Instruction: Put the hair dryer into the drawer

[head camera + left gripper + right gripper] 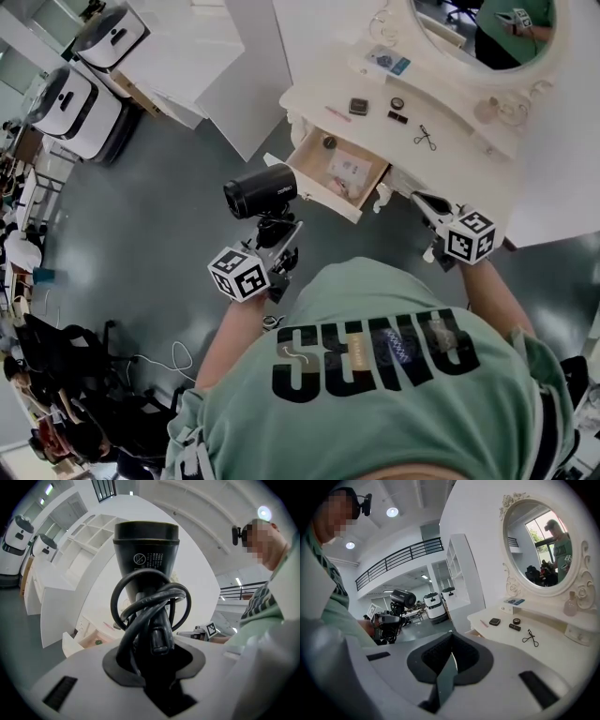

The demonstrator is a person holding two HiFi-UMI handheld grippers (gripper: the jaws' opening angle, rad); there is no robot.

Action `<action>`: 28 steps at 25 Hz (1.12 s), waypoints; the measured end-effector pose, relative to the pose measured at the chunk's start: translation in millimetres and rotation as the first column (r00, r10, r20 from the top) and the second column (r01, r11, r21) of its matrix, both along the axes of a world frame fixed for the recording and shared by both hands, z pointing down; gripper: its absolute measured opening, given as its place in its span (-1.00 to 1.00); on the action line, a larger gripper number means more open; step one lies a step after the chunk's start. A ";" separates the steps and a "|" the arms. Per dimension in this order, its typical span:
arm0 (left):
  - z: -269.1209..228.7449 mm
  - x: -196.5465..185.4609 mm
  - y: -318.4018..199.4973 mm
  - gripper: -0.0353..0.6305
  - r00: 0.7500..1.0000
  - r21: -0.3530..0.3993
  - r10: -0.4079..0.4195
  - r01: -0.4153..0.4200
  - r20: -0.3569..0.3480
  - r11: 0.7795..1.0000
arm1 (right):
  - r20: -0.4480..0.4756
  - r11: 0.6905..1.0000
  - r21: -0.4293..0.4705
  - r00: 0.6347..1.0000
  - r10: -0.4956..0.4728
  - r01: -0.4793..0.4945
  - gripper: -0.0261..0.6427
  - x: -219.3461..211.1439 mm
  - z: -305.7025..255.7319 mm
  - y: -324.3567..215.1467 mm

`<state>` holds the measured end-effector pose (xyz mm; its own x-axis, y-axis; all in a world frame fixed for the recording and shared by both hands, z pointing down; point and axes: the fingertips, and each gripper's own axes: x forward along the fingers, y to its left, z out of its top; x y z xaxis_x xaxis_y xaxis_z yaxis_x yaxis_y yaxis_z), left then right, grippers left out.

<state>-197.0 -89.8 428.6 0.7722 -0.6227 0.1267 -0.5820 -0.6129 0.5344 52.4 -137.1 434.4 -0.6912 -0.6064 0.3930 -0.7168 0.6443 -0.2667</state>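
A black hair dryer (261, 191) is clamped by its handle in my left gripper (275, 228), barrel level and pointing left. In the left gripper view the hair dryer (146, 550) stands upright with its cord (154, 604) looped over the handle; my left gripper (153, 665) is shut on it. To its right, the open drawer (323, 193) of the white dressing table (450, 150) holds several small items. My right gripper (419, 198) hangs at the table's front edge, right of the drawer, jaws together and empty. From the right gripper (451, 657) view, the dryer (403, 597) is far left.
On the tabletop lie a compact (358, 106), a lipstick (397, 117) and an eyelash curler (425, 138); an oval mirror (487, 33) stands behind. Two white robots (89, 103) are parked at the far left. A cable (173, 356) lies on the grey floor.
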 end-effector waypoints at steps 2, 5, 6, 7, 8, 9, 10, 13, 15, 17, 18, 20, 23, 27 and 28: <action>6.9 12.0 -22.1 -0.49 0.999 -0.001 -0.025 0.025 0.024 1.000 | 0.014 0.999 0.000 0.999 -0.036 0.036 -0.94 9.5 5.2 -24.8; 15.8 36.9 -62.7 -0.49 0.996 -0.002 -0.071 0.071 0.061 0.997 | 0.030 0.996 0.009 0.995 -0.092 0.092 -0.94 28.7 9.6 -70.1; 19.7 46.9 -73.9 -0.49 0.994 -0.011 -0.085 0.086 0.072 0.996 | 0.033 0.994 0.007 0.993 -0.109 0.109 -0.94 36.1 10.2 -83.5; 23.6 56.7 -82.9 -0.49 0.992 -0.019 -0.097 0.099 0.084 0.995 | 0.036 0.992 0.005 0.991 -0.130 0.130 -0.94 42.7 9.6 -95.3; 27.3 65.2 -90.9 -0.49 0.989 -0.021 -0.105 0.107 0.103 0.994 | 0.039 0.988 0.007 0.987 -0.154 0.154 -0.94 48.0 7.8 -106.2; 30.8 71.8 -99.3 -0.49 0.985 -0.016 -0.108 0.111 0.132 0.994 | 0.038 0.984 0.011 0.983 -0.179 0.179 -0.94 51.5 5.8 -117.3; 34.7 76.3 -108.6 -0.49 0.979 -0.008 -0.109 0.112 0.172 0.994 | 0.036 0.980 0.015 0.979 -0.200 0.200 -0.94 53.6 4.7 -128.9; 51.3 80.0 -130.1 -0.50 0.956 -0.021 -0.103 0.113 0.275 0.993 | 0.039 0.971 0.003 0.971 -0.238 0.238 -0.94 52.1 11.0 -154.1; 62.7 72.8 -137.9 -0.50 0.948 -0.043 -0.094 0.112 0.305 0.993 | 0.049 0.968 -0.012 0.967 -0.250 0.251 -0.94 46.3 20.1 -159.4; 71.1 59.2 -148.3 -0.50 0.938 -0.051 -0.082 0.105 0.337 0.993 | 0.049 0.968 -0.025 0.968 -0.247 0.248 -0.94 39.1 29.3 -165.5; 75.3 51.5 -152.7 -0.50 0.931 -0.054 -0.069 0.094 0.357 0.994 | 0.046 0.970 -0.031 0.969 -0.241 0.243 -0.94 34.8 33.4 -167.8; 84.4 35.7 -159.2 -0.50 0.914 -0.058 -0.031 0.059 0.405 0.997 | 0.035 0.972 -0.038 0.972 -0.233 0.234 -0.94 24.3 40.3 -168.0; 99.7 19.1 -173.1 -0.50 0.872 -0.062 0.046 -0.018 0.487 0.998 | 0.020 0.974 -0.045 0.975 -0.222 0.223 -0.94 11.1 49.1 -166.5; 125.9 13.8 -190.8 -0.50 0.778 -0.076 0.158 -0.141 0.609 0.987 | 0.017 0.975 -0.072 0.978 -0.209 0.209 -0.94 1.2 66.8 -161.4; 132.9 14.6 -194.5 -0.50 0.748 -0.082 0.185 -0.173 0.637 0.982 | 0.016 0.975 -0.079 0.978 -0.207 0.207 -0.94 -0.6 72.0 -160.0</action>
